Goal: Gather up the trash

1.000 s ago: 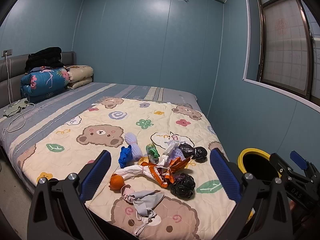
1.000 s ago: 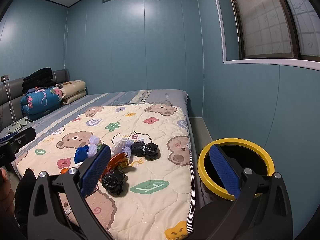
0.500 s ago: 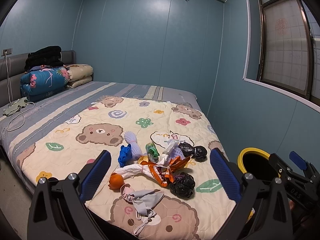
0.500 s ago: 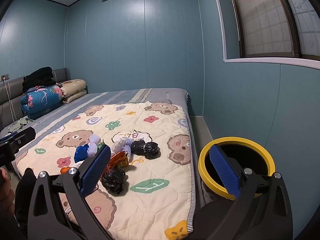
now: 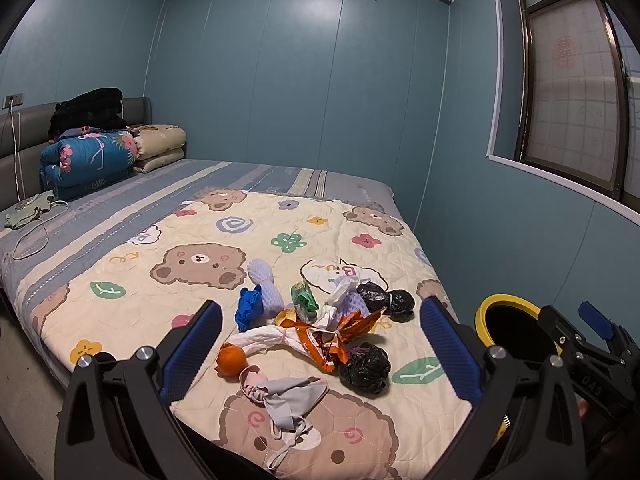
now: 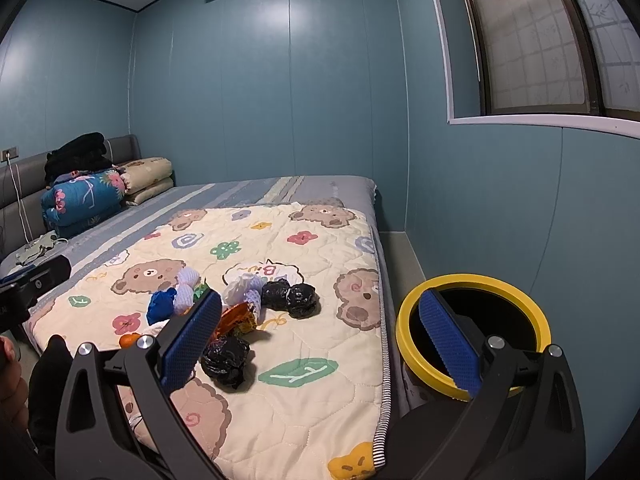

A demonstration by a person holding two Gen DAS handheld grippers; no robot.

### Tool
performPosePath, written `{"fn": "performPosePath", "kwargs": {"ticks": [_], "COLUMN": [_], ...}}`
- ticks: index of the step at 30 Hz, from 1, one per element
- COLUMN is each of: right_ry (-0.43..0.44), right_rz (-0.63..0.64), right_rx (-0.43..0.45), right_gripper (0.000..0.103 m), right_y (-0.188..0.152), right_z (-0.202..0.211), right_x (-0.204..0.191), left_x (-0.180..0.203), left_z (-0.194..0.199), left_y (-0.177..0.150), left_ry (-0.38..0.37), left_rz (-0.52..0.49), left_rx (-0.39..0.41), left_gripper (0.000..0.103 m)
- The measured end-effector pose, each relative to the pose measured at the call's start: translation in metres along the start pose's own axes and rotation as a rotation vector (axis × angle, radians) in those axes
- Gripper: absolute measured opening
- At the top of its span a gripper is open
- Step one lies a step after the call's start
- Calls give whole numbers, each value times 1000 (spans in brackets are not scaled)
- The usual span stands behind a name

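A pile of trash lies on the bear-print quilt [image 5: 120, 280]: an orange [image 5: 231, 359], a black bag [image 5: 365, 368], two more black bags [image 5: 386, 300], a blue wad [image 5: 248, 307], white foam netting [image 5: 266, 284], an orange wrapper [image 5: 340, 332] and a grey mask [image 5: 290, 396]. My left gripper [image 5: 319, 320] hovers open above the bed's near edge, facing the pile. Further right, my right gripper [image 6: 319, 300] is open and empty too, with the nearest black bag [image 6: 226, 362] by its left finger. A yellow-rimmed bin [image 6: 412, 312] stands on the floor beside the bed.
Folded bedding [image 5: 88, 160] and dark clothes are stacked at the headboard, with a cable [image 5: 28, 236] on the grey sheet. A blue wall with a window sill [image 6: 540, 122] runs close behind the bin. A narrow floor strip [image 6: 400, 248] separates the bed from the wall.
Both views shift only very slightly. The trash has not moved and both grippers stay open and empty.
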State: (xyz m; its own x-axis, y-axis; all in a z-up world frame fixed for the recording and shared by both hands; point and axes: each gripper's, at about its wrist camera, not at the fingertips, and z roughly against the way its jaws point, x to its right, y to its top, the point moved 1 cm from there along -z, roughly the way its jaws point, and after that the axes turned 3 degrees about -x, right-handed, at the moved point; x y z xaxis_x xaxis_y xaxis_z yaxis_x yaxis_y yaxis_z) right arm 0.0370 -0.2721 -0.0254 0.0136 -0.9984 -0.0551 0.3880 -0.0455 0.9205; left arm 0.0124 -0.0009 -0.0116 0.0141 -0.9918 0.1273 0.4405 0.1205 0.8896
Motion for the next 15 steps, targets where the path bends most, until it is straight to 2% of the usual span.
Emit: {"fn": "performPosePath", "kwargs": {"ticks": [8,11,15], "right_ry": [29,54,105], "right_rz": [13,35,49], "right_rx": [-22,-77,-168], "right_gripper": [95,95,95], "right_y": [2,3,4], "right_z": [-7,-19,-44], "right_x": [0,-1,2], "left_x": [-3,-6,-17], "left_z": [-3,-9,-25], "left_y": [3,4,5], "left_ry": [2,9,58], "left_rz": [7,19,18], "left_rx": [-11,-29,-69], "left_gripper": [96,96,96]}}
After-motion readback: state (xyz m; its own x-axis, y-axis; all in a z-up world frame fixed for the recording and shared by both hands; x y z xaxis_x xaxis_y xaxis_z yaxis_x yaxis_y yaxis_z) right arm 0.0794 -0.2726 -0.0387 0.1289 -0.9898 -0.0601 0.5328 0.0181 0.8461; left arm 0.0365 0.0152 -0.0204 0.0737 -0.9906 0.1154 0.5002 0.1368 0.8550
